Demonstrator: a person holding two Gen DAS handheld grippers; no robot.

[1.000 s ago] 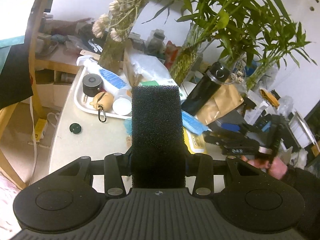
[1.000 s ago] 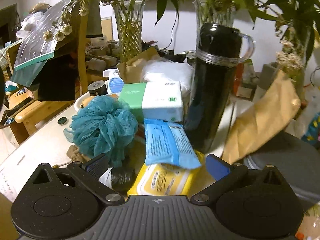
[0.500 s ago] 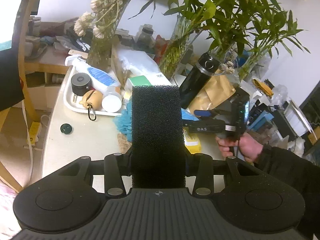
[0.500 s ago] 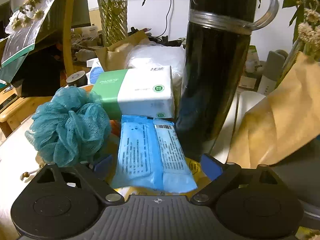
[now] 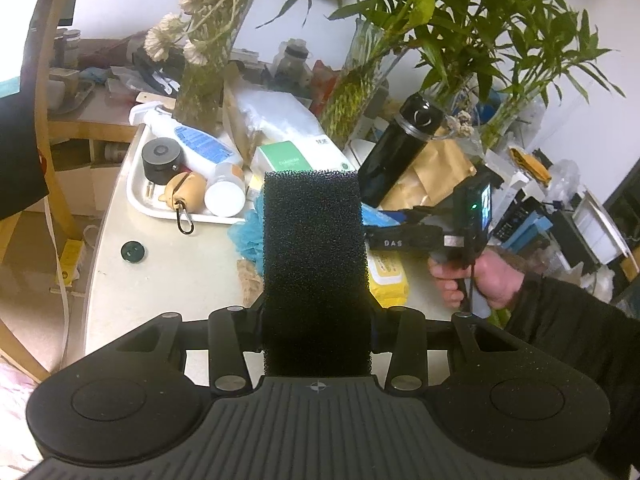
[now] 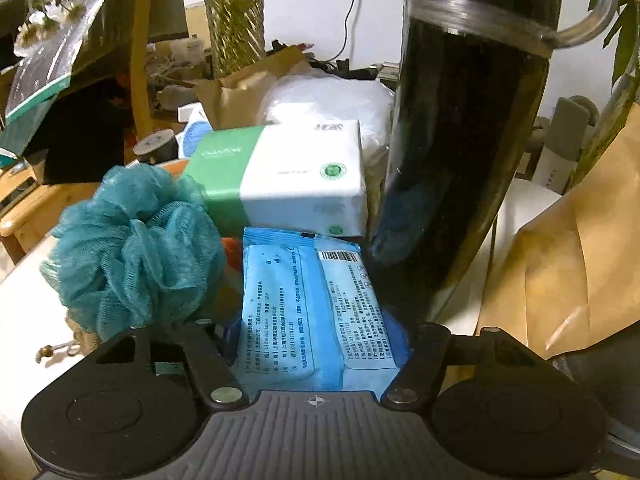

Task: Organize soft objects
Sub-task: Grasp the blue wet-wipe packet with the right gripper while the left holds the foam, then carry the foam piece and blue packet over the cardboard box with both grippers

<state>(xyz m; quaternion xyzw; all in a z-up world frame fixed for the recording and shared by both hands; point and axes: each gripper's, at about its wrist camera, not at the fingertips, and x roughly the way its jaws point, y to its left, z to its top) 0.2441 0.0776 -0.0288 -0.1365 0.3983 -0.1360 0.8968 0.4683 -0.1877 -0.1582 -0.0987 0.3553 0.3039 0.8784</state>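
My left gripper (image 5: 316, 312) is shut on a black foam sponge (image 5: 316, 264) and holds it upright above the table's near edge. My right gripper (image 6: 316, 344) is open, its jaws on either side of a blue wipes pack (image 6: 312, 308); whether they touch it is unclear. The right gripper also shows in the left wrist view (image 5: 384, 228), low over the pile. A teal mesh pouf (image 6: 136, 256) lies just left of the pack. A green and white tissue pack (image 6: 288, 184) lies behind it. A yellow wipes pack (image 5: 388, 276) lies under the blue one.
A tall black flask (image 6: 460, 152) stands right beside the blue pack. A brown paper bag (image 6: 580, 248) leans to its right. A white tray (image 5: 140, 200) holds bottles and a black puck. Glass vases with plants (image 5: 352, 96) stand behind. A bare stretch of tabletop (image 5: 160, 280) lies at the left.
My right gripper has moved forward and down onto the blue wipes pack, which now lies between its jaws. My left gripper, still holding the sponge, has drawn back a little.
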